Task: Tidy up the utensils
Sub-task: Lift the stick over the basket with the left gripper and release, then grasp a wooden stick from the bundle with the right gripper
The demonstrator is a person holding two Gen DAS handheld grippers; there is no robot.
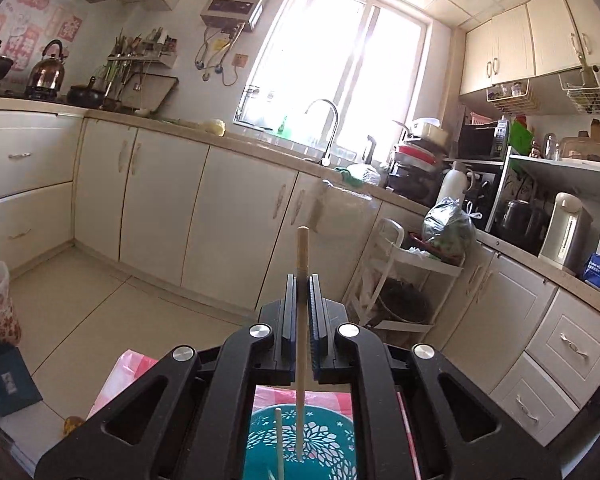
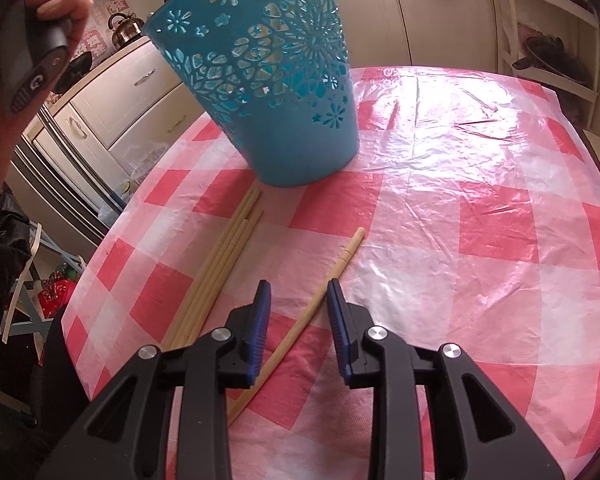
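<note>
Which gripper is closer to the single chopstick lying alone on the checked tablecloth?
Right. The right gripper straddles the lone chopstick, jaws open. The left gripper is above the basket.

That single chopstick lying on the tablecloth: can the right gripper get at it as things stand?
Probably yes. The right gripper is open, the single chopstick lies bare between its fingers, nothing covering it.

Basket (image 2: 260, 80) on table (image 2: 480, 208); chopsticks (image 2: 220, 264) lie before it, seemingly touching.
</note>
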